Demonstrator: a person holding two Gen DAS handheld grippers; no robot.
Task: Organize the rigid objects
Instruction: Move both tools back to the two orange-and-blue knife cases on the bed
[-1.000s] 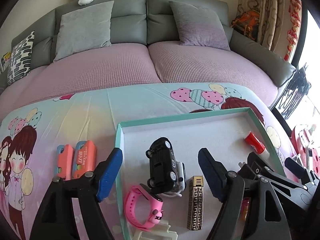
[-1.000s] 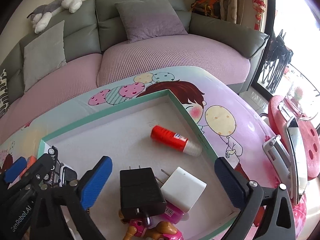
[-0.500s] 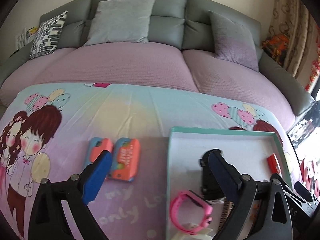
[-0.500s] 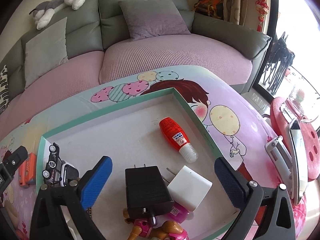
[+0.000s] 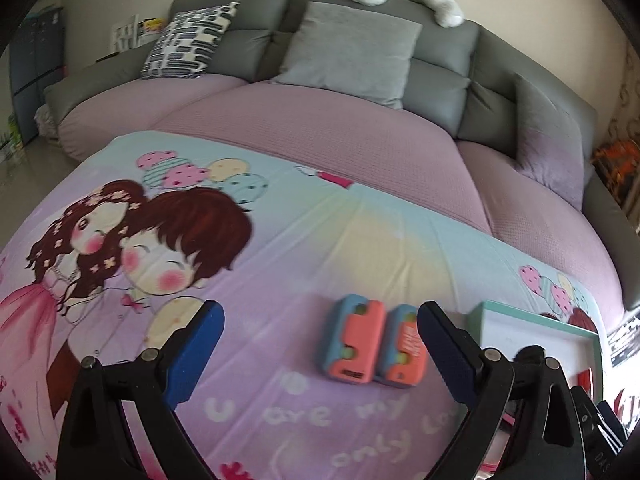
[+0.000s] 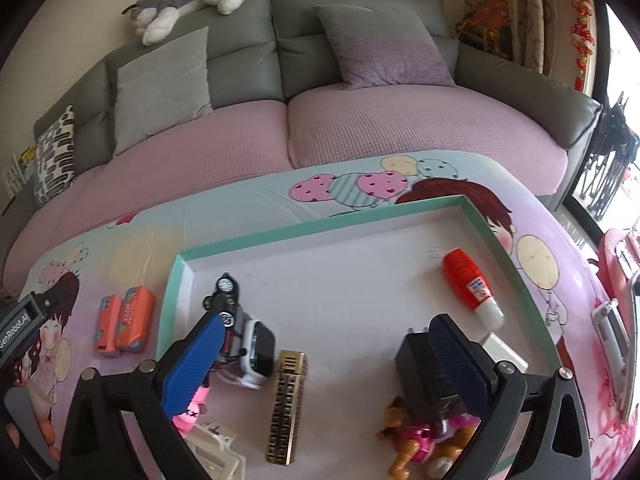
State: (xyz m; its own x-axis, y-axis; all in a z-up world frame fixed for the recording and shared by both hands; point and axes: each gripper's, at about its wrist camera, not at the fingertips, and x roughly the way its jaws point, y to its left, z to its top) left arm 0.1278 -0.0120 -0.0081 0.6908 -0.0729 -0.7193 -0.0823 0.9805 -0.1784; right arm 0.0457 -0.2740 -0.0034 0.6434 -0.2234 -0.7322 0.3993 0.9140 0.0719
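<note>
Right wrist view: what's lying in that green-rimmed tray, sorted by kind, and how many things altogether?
Toys: 2, a black car and a pup figure
Watches: 2, a pink watch and a white watch
Plug adapters: 2, a black adapter and a white adapter
Red glue bottle: 1
Gold patterned bar: 1
White plastic piece, partly out of frame: 1
Total: 9

Each gripper has two black plastic arms with thick blue pads at the tips. The left gripper (image 5: 320, 354) has round silver screws on its arms. The right gripper (image 6: 324, 354) looks the same, with ribbed blue pads (image 6: 192, 364). White letters say "GenRobot.AI" on a black part.
</note>
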